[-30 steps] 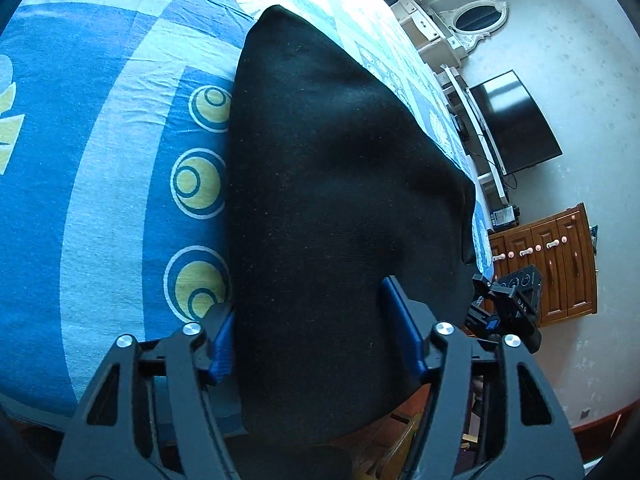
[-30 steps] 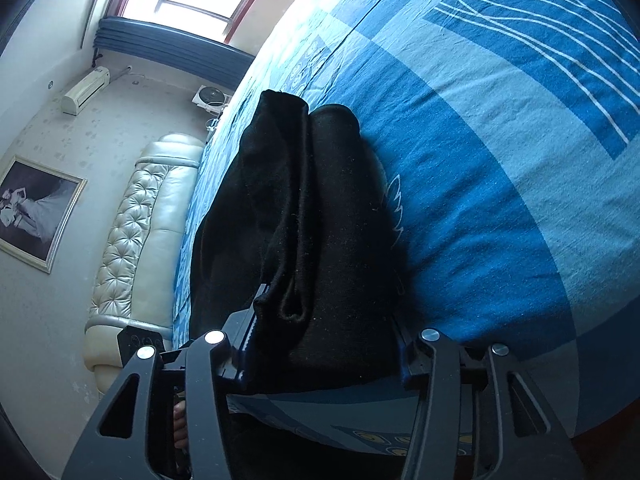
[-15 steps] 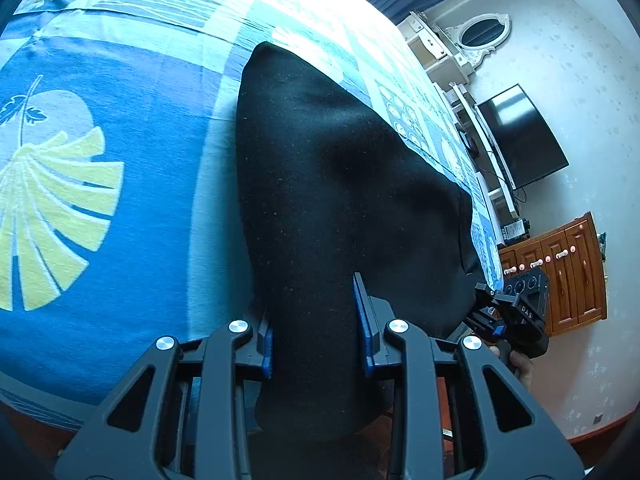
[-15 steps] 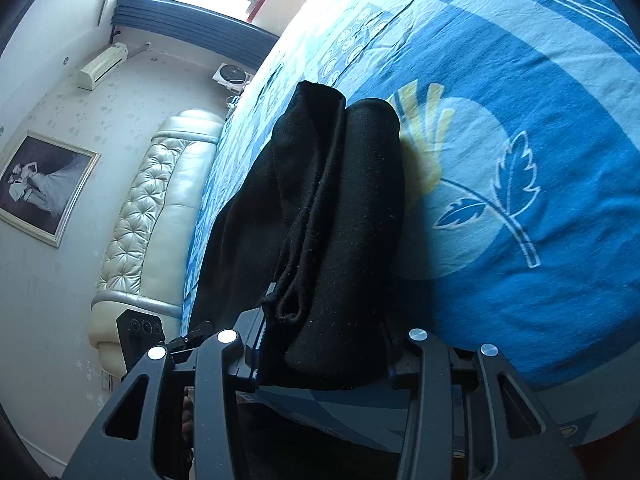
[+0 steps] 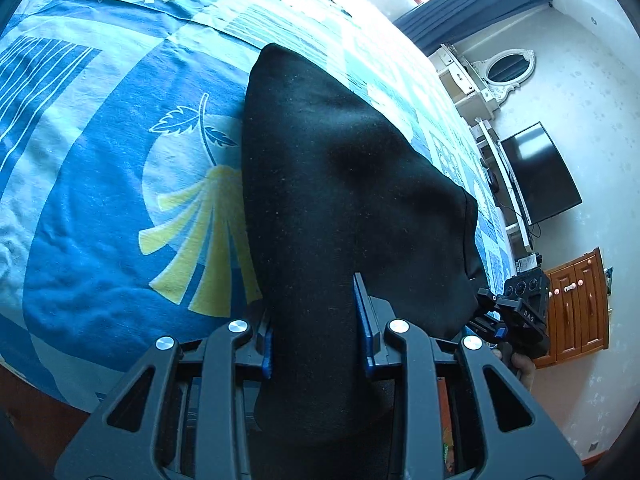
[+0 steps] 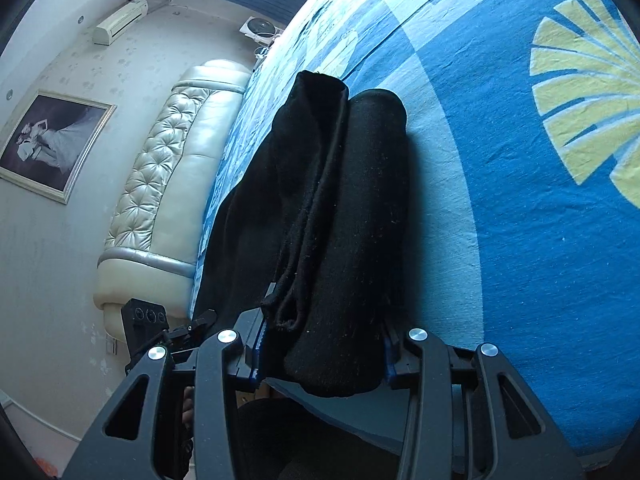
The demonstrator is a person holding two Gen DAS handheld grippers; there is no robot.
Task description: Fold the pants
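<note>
Lying folded in thick layers on the bed's blue patterned sheet, the black pants are gripped at their near edge by both tongs. One end is clenched between the blue pads of the left tongs, while the stacked folds at the other are pinched by the right tongs.

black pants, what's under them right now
The black pants lie folded on the blue patterned bedsheet, held by the left gripper and right gripper. The sheet directly beneath is covered by the fabric.
</note>
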